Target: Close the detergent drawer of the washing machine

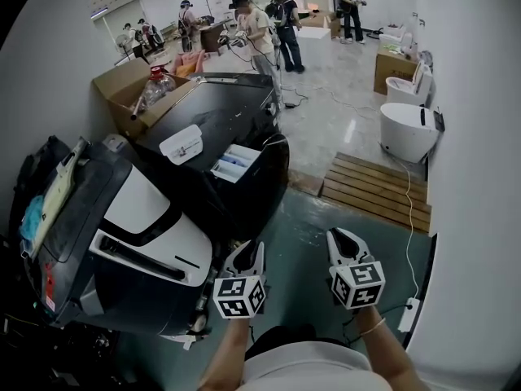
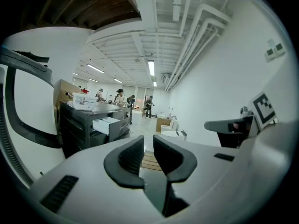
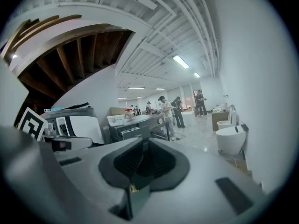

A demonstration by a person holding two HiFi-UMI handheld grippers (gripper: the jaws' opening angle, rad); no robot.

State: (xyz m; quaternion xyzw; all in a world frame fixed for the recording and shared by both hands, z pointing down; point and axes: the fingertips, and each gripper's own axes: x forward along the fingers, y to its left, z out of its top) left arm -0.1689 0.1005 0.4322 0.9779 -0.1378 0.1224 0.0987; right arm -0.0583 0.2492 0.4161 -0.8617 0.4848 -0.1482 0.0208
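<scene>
The black washing machine (image 1: 213,119) stands ahead of me on the left, and its white detergent drawer (image 1: 236,163) is pulled out of the front. The left gripper view shows the drawer (image 2: 106,124) sticking out, far beyond the jaws. My left gripper (image 1: 247,251) hangs low, well short of the machine; its jaws (image 2: 148,140) stand a narrow gap apart with nothing between them. Just right of it, my right gripper (image 1: 342,239) is held over the floor, its jaws (image 3: 144,142) closed together and empty. In the right gripper view the machine (image 3: 140,125) is small and distant.
A second machine with a white and black top (image 1: 138,235) stands close on my left. A wooden pallet (image 1: 374,190) lies on the floor to the right, with white toilets (image 1: 407,129) behind it. A cable runs to a power strip (image 1: 409,314). Several people stand at the back.
</scene>
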